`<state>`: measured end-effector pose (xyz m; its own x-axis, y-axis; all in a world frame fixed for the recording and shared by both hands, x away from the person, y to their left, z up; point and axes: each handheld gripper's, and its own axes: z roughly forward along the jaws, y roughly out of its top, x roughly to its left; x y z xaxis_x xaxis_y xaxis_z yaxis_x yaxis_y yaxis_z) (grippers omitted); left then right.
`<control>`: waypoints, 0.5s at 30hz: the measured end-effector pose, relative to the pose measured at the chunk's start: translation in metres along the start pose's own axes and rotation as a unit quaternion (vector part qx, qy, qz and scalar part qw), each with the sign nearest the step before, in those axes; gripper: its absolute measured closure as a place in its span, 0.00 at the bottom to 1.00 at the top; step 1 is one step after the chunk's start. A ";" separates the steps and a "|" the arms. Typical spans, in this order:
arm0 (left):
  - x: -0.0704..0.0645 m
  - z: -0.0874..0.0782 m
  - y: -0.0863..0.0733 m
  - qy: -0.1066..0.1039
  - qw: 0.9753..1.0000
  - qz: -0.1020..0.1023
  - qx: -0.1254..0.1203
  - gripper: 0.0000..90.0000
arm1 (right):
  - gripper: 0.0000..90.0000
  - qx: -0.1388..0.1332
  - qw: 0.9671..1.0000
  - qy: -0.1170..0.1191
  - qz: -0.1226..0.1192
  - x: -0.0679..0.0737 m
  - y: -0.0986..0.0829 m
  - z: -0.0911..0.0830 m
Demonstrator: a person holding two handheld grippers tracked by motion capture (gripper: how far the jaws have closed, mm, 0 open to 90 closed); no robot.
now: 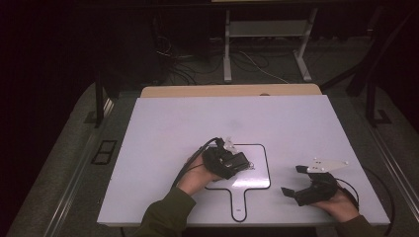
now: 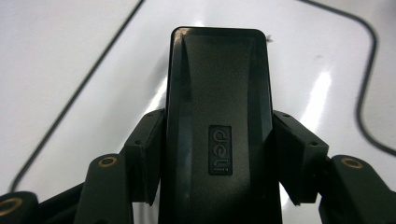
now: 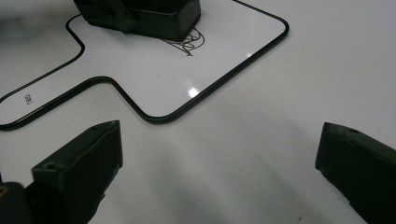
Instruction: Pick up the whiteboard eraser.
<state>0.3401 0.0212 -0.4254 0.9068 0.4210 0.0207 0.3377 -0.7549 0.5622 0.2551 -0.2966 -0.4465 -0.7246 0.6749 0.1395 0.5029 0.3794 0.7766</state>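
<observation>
A small paddle-shaped whiteboard with a black border lies on the white table, its handle pointing at the front edge. My left gripper is shut on a black eraser and holds it down on the board's upper left part. In the left gripper view the eraser with an embossed logo sits clamped between both jaws of the left gripper, above the whiteboard. Ink scribbles show beside the eraser on the whiteboard. My right gripper rests open and holds nothing, right of the board.
A wooden board edge runs along the table's far side. Beyond it are a floor with cables and the white legs of another desk. The right hand sits close to the table's front right corner.
</observation>
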 end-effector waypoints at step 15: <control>0.031 -0.011 -0.016 0.032 0.999 -0.038 0.003 0.44 | 0.00 0.000 1.000 0.000 0.001 0.000 0.000 0.000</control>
<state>0.3600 0.0519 -0.4250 0.8605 0.5084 0.0316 0.4062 -0.7222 0.5599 0.2552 -0.2969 -0.4466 -0.7241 0.6752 0.1405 0.5037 0.3786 0.7765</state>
